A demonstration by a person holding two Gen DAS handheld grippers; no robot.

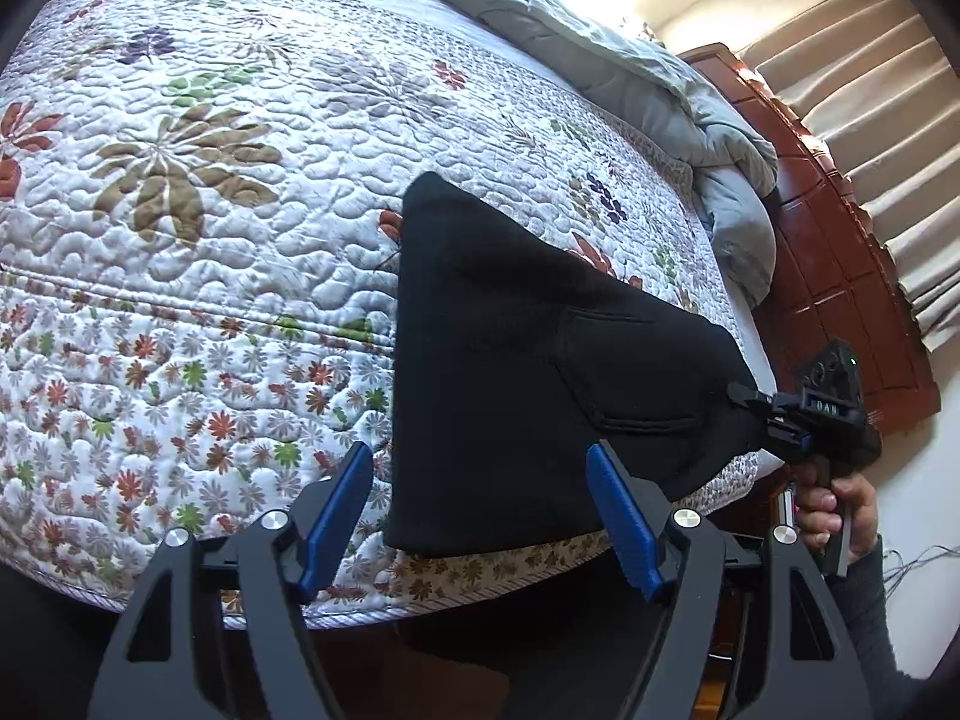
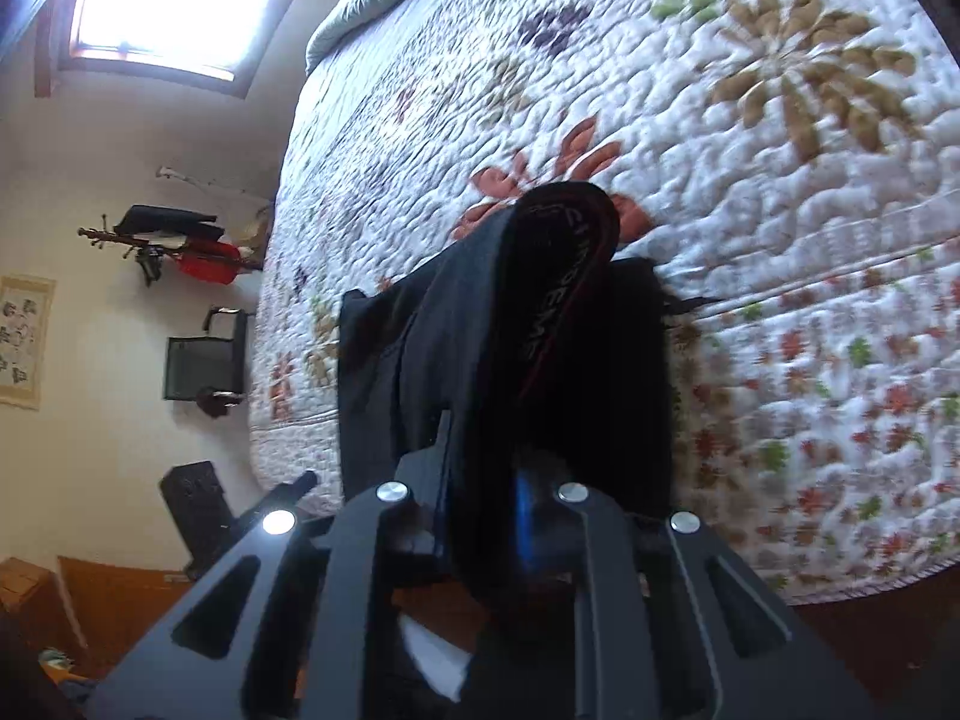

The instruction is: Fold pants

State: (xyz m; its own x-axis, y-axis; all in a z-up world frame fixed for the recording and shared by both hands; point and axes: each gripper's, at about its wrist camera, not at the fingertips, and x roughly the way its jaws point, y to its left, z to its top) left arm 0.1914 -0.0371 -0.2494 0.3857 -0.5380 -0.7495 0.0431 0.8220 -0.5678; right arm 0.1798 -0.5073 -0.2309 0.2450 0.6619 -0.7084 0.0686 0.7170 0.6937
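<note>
The black pants (image 1: 528, 360) lie on the floral quilted bed (image 1: 198, 252), near its front edge, with one corner lifted. My left gripper (image 1: 480, 510) is open just in front of the pants' near edge, its blue-padded fingers (image 1: 624, 516) on either side of it and holding nothing. My right gripper (image 1: 762, 414) is shut on the pants' right corner. In the right wrist view the right gripper (image 2: 480, 516) clamps the pants (image 2: 504, 360) at the waistband, whose lettered band (image 2: 558, 276) loops up in front of the camera.
A grey duvet (image 1: 648, 96) is bunched at the far side of the bed. A brown wooden headboard (image 1: 840, 264) and beige curtains (image 1: 888, 138) stand to the right. A wall with a coat rack (image 2: 174, 246) and a black chair (image 2: 204, 366) shows in the right wrist view.
</note>
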